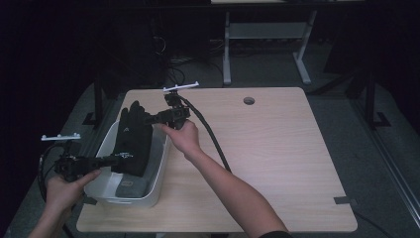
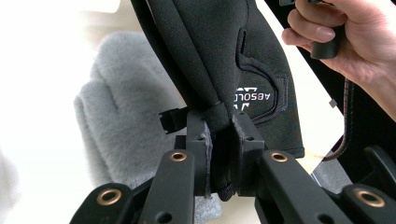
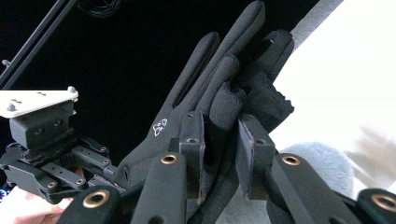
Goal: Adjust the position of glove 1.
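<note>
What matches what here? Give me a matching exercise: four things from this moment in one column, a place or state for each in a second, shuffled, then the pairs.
Things
1. black glove
2. grey fleece glove
3. white bin
4. left gripper

Places or states
A. stands at the table's left edge
B. shut on the cuff end of the black glove
C. lies in the bottom of the bin
D. stretched between the two grippers above the bin

Pairs: 1-D, 2-C, 3-A, 4-B

The right gripper pinches the black glove at its finger end.
</note>
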Tool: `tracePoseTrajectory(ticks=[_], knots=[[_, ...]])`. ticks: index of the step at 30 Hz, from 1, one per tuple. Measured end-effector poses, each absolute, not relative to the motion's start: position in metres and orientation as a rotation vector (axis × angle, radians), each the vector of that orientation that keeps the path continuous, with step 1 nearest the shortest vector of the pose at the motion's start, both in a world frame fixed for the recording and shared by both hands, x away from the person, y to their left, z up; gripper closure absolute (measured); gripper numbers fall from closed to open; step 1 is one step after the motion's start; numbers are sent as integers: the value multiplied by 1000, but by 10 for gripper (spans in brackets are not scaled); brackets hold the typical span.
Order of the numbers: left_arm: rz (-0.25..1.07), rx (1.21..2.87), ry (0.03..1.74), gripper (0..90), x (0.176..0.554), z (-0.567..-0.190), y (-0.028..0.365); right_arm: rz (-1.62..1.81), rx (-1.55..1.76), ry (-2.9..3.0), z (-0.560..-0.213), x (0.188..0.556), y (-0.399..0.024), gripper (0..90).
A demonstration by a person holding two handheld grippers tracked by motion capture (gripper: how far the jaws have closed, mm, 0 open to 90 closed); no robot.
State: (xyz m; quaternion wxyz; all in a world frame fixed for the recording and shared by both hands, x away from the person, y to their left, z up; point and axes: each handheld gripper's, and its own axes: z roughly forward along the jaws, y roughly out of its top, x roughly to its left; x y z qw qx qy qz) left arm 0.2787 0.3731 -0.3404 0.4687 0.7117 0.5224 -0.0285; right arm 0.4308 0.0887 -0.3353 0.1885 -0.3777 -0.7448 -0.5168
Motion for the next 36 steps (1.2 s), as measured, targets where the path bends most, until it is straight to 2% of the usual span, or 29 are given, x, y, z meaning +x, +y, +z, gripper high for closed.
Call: tracePoseTrajectory(ticks=[36], knots=[[-164, 1776, 1354, 800, 269, -383, 388, -1322, -1099, -2097, -396, 425, 111, 736]])
